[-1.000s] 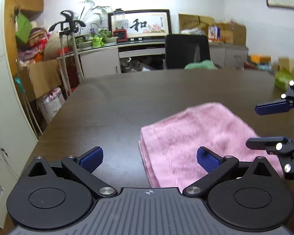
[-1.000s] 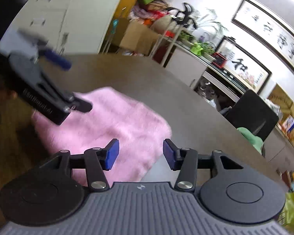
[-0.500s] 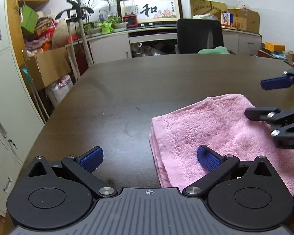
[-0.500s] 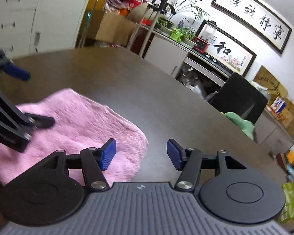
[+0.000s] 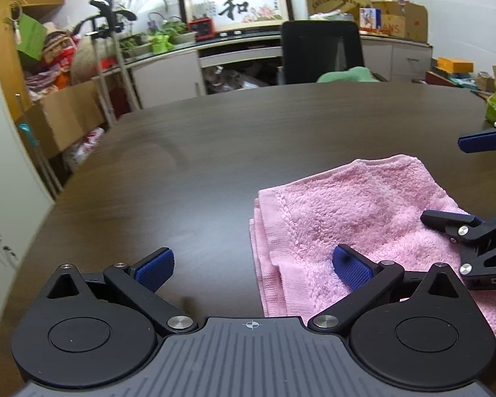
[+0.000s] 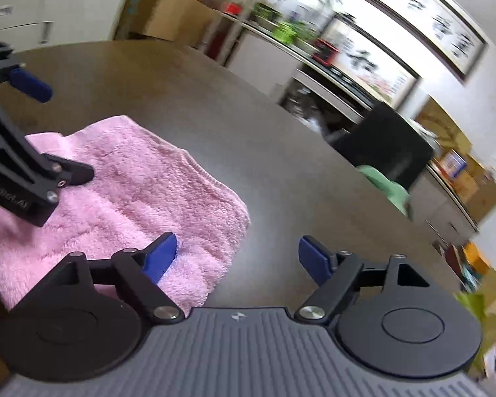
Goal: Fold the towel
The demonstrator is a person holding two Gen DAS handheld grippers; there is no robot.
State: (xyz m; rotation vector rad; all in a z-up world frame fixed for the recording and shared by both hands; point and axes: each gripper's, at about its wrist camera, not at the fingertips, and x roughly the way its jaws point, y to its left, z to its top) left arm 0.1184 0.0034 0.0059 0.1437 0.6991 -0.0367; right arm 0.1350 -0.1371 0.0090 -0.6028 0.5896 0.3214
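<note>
The dark worktop (image 5: 215, 152) filled most of both views. The folded pink towel (image 5: 357, 218) lay flat on it at lower right of the left wrist view, lower left of the right wrist view. Against the earlier frames, the towel sat larger and closer to both cameras. The left hand-held gripper (image 5: 253, 266) stood released, its right pad over the towel's near edge, its left pad over bare worktop. The right hand-held gripper (image 6: 236, 258) was released too; its jaws had just been opening, with the towel's corner under the left pad, nothing clamped. The right wrist background was motion-blurred. The towel's near edge was cut off behind both gripper bodies.
</note>
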